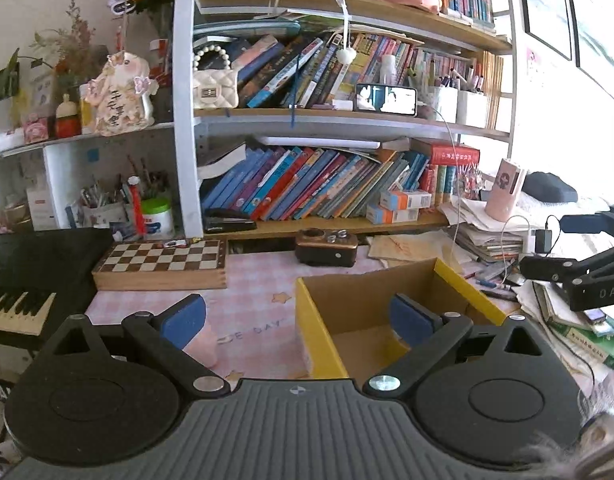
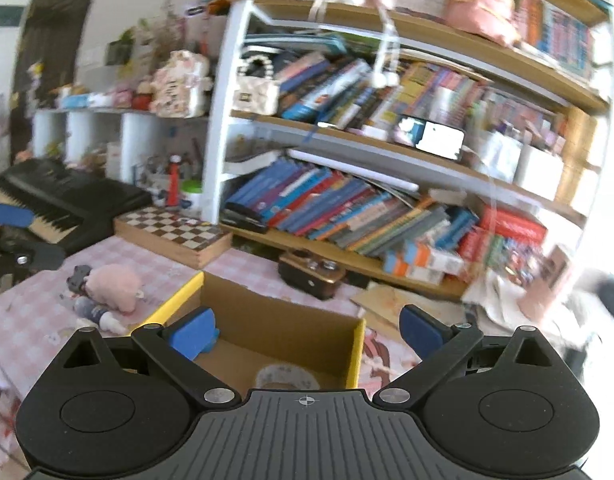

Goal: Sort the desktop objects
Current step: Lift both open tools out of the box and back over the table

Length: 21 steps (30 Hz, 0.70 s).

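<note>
Blue-padded, the left gripper [image 1: 298, 320] is hanging wide open, empty, over the yellow-edged cardboard box [image 1: 317, 332]; its pad is hiding something pink. The right gripper [image 2: 307, 330] is gaping empty over the box [image 2: 355, 354], a blurred round item inside. A pink plush doll [image 2: 107, 290] is lying left of it on the checked tablecloth [image 2: 35, 312].

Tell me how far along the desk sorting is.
Done: one small round pale item lies inside the yellow-edged cardboard box. In hand: nothing; left gripper and right gripper are both open. Left: the pink plush doll on the checked tablecloth.
</note>
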Each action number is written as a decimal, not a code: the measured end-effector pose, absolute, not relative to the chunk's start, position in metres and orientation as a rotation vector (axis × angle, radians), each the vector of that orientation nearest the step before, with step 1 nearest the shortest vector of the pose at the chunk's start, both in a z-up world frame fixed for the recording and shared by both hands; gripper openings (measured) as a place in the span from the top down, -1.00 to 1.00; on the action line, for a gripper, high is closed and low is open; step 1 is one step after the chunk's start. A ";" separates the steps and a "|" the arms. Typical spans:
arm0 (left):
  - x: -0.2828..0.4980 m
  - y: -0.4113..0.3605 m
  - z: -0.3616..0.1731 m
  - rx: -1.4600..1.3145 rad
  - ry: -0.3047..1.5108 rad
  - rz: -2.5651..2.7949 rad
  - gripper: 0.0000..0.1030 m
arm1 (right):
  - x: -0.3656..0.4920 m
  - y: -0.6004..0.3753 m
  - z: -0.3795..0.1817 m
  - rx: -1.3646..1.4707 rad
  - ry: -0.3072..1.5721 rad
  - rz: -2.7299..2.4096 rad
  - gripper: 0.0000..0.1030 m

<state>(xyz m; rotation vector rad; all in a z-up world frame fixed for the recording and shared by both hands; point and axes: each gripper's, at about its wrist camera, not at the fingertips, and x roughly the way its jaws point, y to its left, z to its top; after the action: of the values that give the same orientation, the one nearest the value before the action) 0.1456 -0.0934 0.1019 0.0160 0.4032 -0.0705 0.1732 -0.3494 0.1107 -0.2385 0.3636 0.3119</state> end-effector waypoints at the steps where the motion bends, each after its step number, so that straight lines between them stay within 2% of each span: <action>1: 0.142 -0.090 0.101 0.020 0.401 -0.069 -0.94 | 0.168 -0.348 0.109 -0.232 0.359 0.291 -0.95; 4: 0.128 -0.077 0.096 0.022 0.387 -0.054 -1.00 | 0.154 -0.340 0.102 -0.216 0.352 0.230 -0.95; 21: 0.078 -0.012 0.050 -0.048 0.453 0.012 -1.00 | 0.095 -0.293 0.050 -0.035 0.453 0.058 -0.95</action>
<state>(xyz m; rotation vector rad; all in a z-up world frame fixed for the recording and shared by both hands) 0.0777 -0.0118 0.0495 -0.0475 0.4531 0.0122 0.0953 -0.2931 0.0495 -0.0351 0.4526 0.0582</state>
